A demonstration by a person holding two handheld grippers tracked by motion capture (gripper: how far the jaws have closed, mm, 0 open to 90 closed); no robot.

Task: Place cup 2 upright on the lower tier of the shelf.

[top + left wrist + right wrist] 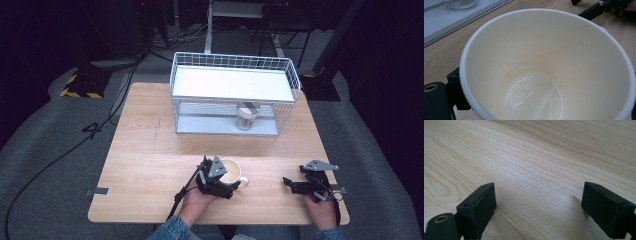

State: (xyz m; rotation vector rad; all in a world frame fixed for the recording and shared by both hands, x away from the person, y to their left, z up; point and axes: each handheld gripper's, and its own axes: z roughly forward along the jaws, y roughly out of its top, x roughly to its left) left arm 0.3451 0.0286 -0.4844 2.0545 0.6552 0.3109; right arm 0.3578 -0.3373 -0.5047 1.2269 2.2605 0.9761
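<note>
Two grippers sat low over the wooden table (150,145). The left gripper (234,187) had its jaws around a cream mug (231,172) near the front edge, apparently clasping it. The right gripper (287,182) stood apart, jaws parted, holding nothing.

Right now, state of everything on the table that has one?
mug: upright, empty, between the left gripper's jaws
left gripper: around the mug, grip unclear
right gripper: open, nothing between its jaws, low over the table
glass jar: upright on the wire rack's lower shelf
</note>
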